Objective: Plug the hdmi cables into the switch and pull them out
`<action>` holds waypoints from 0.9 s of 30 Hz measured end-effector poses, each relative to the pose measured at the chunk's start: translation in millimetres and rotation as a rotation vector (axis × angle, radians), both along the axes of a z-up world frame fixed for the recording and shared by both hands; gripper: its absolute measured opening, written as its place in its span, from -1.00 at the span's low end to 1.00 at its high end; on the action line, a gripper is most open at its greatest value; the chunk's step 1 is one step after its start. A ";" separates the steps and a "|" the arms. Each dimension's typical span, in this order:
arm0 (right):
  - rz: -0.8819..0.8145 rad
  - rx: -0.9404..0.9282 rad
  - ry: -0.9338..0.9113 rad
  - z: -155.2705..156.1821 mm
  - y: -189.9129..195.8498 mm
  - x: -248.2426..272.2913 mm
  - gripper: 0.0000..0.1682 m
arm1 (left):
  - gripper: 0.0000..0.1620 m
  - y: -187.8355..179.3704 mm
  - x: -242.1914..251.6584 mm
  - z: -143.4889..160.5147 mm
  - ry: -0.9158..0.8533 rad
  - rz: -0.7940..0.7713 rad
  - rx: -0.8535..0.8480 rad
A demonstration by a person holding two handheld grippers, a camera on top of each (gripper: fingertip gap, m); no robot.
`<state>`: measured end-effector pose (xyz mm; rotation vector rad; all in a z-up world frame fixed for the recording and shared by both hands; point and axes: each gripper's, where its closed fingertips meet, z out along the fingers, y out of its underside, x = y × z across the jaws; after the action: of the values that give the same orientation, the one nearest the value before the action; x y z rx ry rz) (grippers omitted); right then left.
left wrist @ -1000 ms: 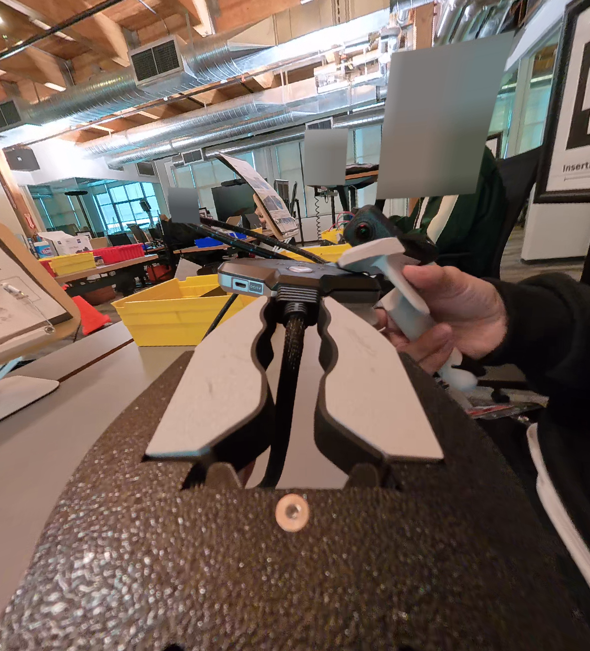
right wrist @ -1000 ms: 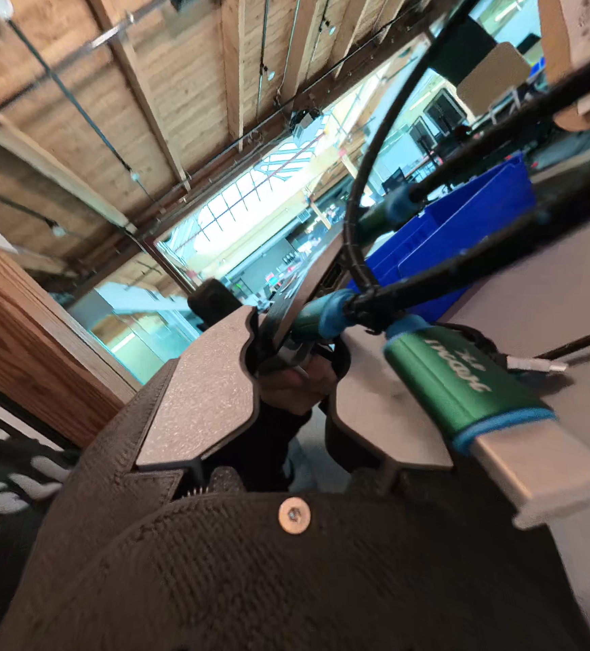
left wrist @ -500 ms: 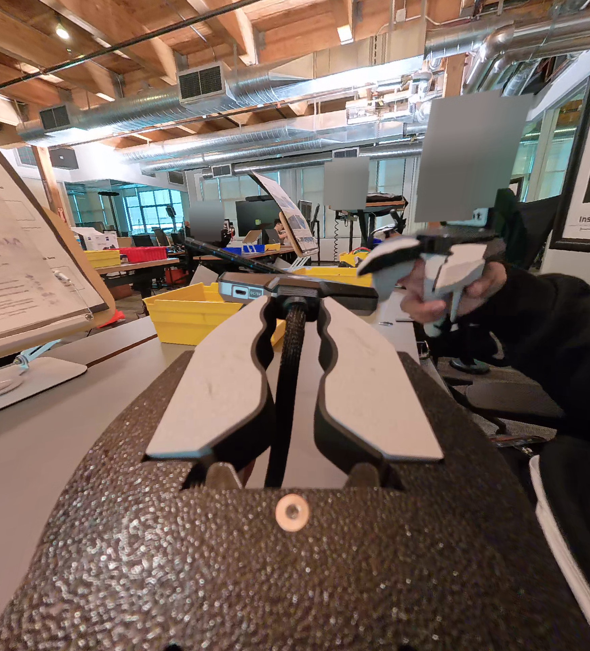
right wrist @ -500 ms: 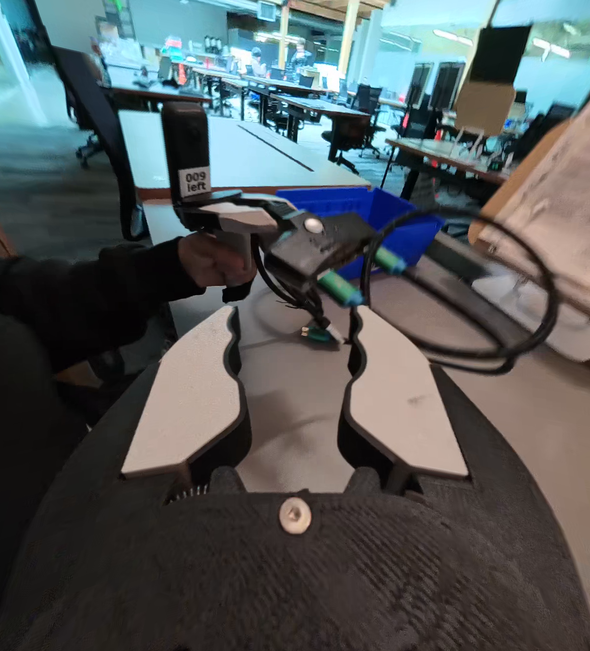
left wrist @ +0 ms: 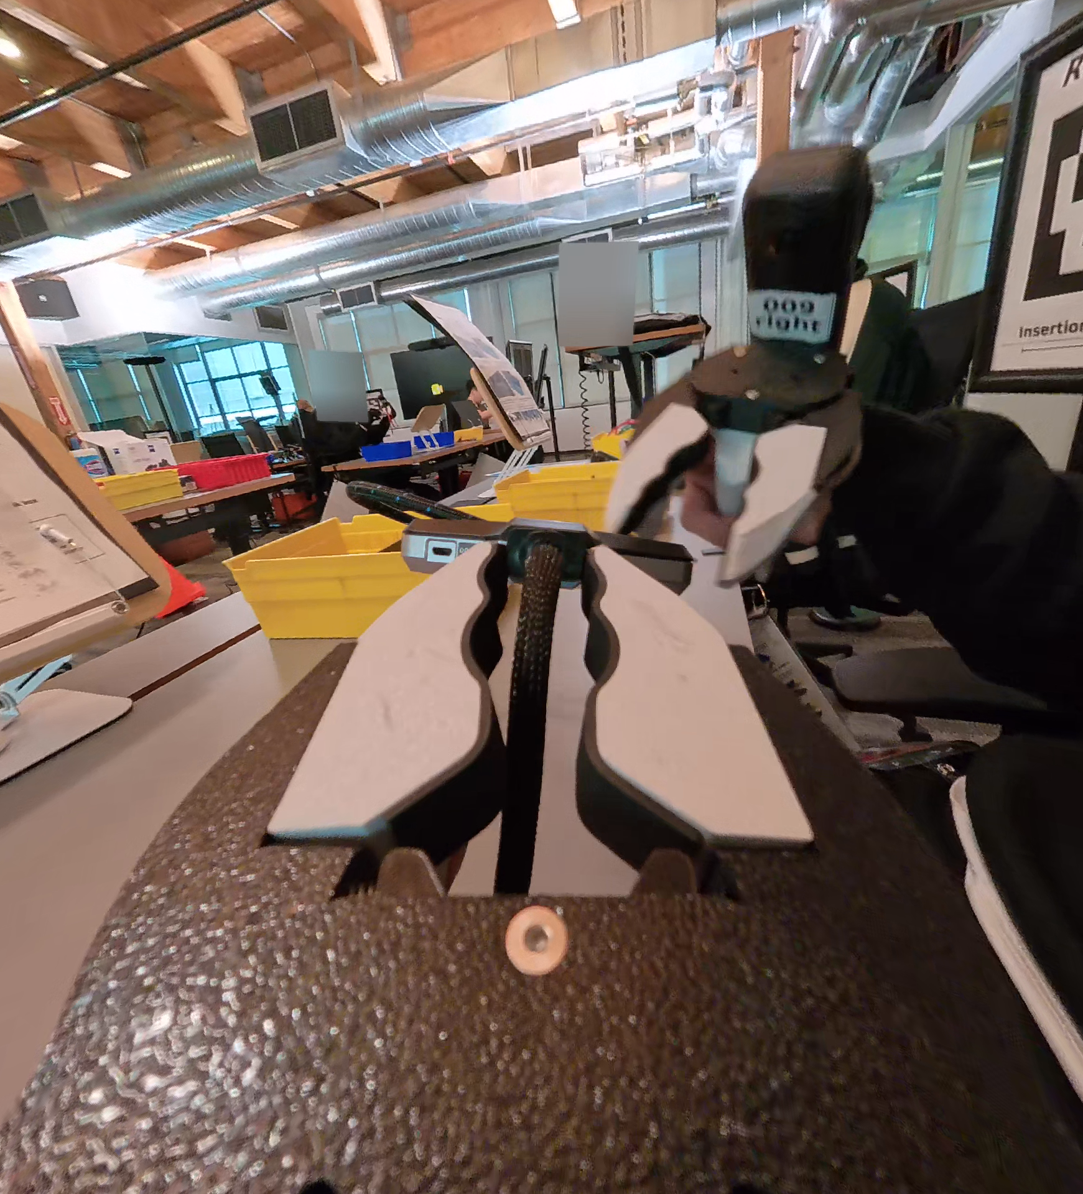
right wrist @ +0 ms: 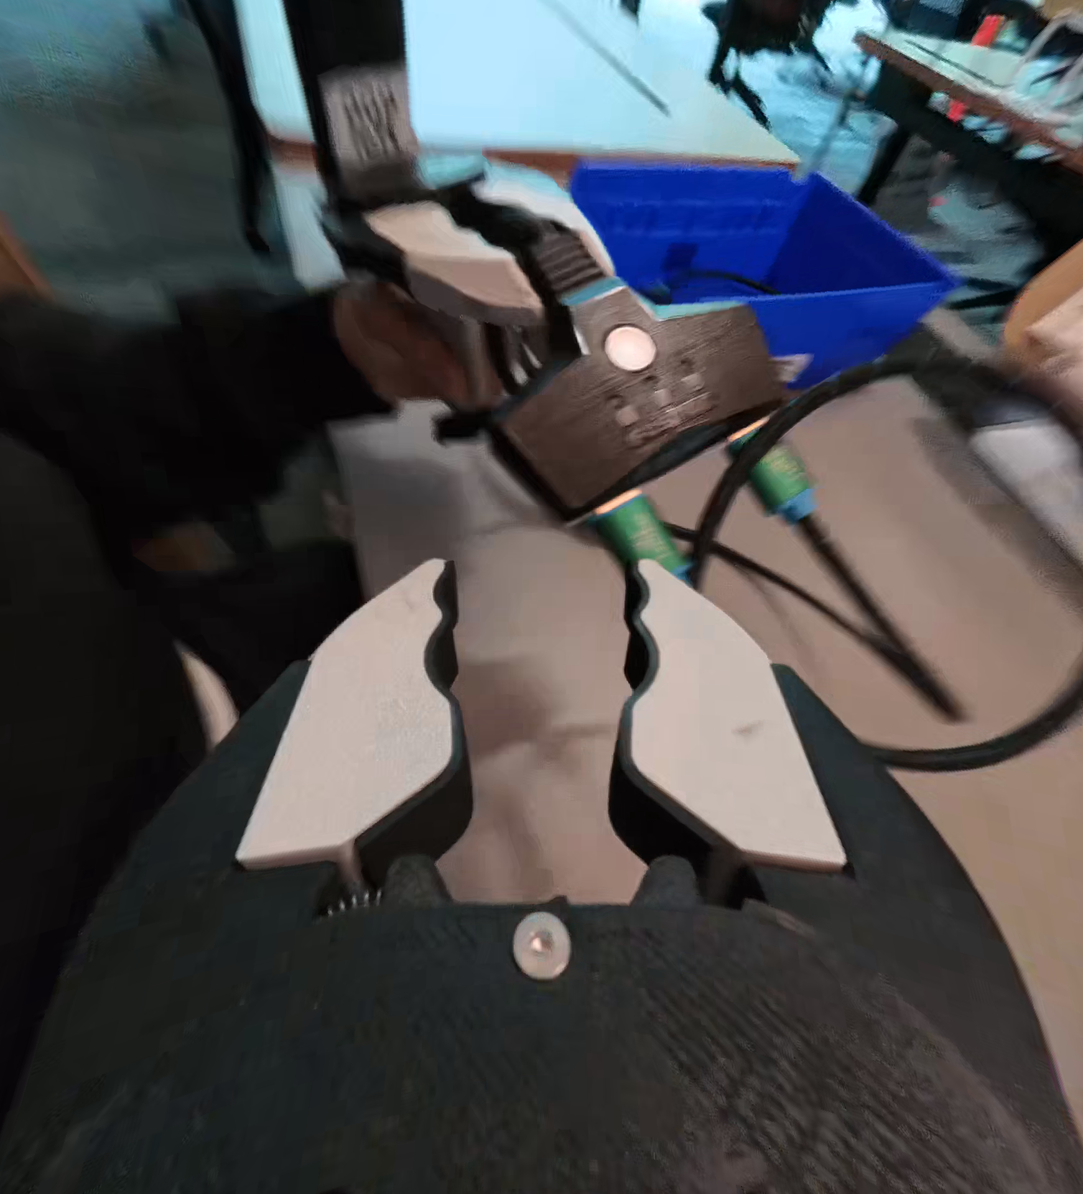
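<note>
The left gripper (left wrist: 542, 568) has its jaws shut on the braided cable at the HDMI switch (right wrist: 629, 394), held up over the bench (right wrist: 913, 840). The right gripper (right wrist: 542, 581) has wide, empty jaws. The green plugs (right wrist: 639, 533) look hard and small. I would pinch one by its body, not its bendy cable.

An open-plan lab or workshop: exposed wood beams (left wrist: 215, 71), silver ducts (left wrist: 461, 213), rows of benches (left wrist: 215, 504), yellow bins (left wrist: 325, 575) and monitors (left wrist: 425, 378).

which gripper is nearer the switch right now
Left. The left gripper is shut on the braided cable right at the switch; the right gripper is open, empty and apart from it.
</note>
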<state>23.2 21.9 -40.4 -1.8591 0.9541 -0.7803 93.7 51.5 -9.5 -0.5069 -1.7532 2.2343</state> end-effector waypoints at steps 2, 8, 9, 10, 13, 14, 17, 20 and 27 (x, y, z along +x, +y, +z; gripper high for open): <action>0.026 0.409 -0.024 9.4 15.8 -3.3 -0.44 | -0.72 3.4 5.6 4.2 0.027 0.010 -0.019; -0.014 1.319 -0.174 28.3 3.5 16.9 -0.45 | -0.72 5.4 -2.0 13.5 0.044 -0.008 -0.058; -0.032 1.352 -0.183 28.8 1.9 21.3 -0.49 | -0.73 4.4 -6.5 13.3 0.033 -0.017 -0.060; -0.036 1.360 -0.178 29.4 2.8 25.3 -0.53 | -0.73 2.8 -11.0 12.5 0.021 -0.022 -0.060; -0.077 1.312 -0.204 31.1 2.6 32.2 -0.62 | -0.73 -2.0 -19.8 10.9 0.001 -0.014 -0.082; -0.073 1.293 -0.198 31.5 2.9 32.1 -0.62 | -0.73 -1.9 -19.9 11.1 -0.003 -0.007 -0.099; -0.098 1.214 -0.141 28.2 2.3 31.5 -0.63 | -0.73 -2.0 -19.6 5.3 -0.074 0.022 -0.098; -0.142 1.138 -0.110 29.2 2.7 29.1 -0.64 | -0.72 -1.5 -21.2 2.6 -0.128 0.037 -0.094; -0.228 1.040 -0.101 31.6 2.1 25.3 -0.66 | -0.73 -4.3 -23.0 -10.0 -0.181 0.030 -0.049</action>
<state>48.5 24.0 -8.8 -0.8119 1.2013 -0.3600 70.7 47.2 -19.5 -0.7190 -1.8060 2.3211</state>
